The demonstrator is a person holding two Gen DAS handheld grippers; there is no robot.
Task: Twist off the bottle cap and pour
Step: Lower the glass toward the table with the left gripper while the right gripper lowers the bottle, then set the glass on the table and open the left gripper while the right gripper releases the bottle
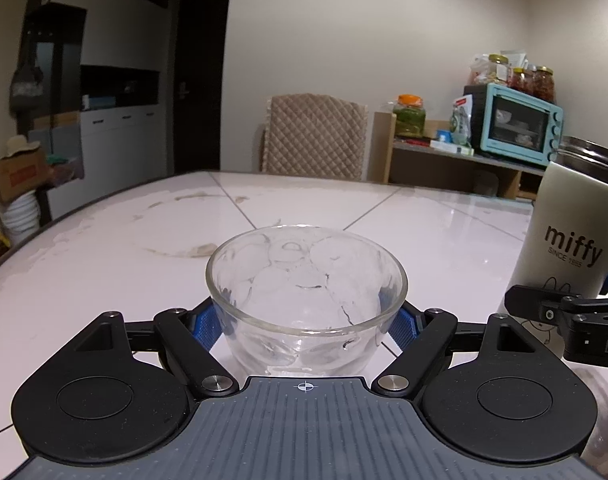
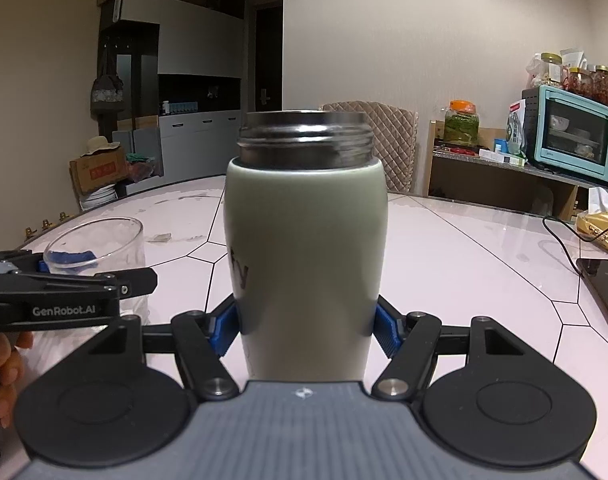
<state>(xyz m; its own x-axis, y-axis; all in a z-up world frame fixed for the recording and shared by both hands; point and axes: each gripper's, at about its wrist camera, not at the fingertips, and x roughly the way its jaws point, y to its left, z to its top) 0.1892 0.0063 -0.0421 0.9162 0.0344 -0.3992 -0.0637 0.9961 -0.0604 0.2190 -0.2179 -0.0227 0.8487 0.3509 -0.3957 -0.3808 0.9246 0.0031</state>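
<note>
The uncapped, upright Miffy flask [image 2: 306,248] is clamped in the right tongs [image 2: 306,328], just right of the glass cup [image 1: 306,292] clamped in the left tongs [image 1: 306,328].

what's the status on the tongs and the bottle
Left tongs shut on glass cup. Right tongs shut on bottle, upright, cap off. Nothing between bottle and cup.
</note>
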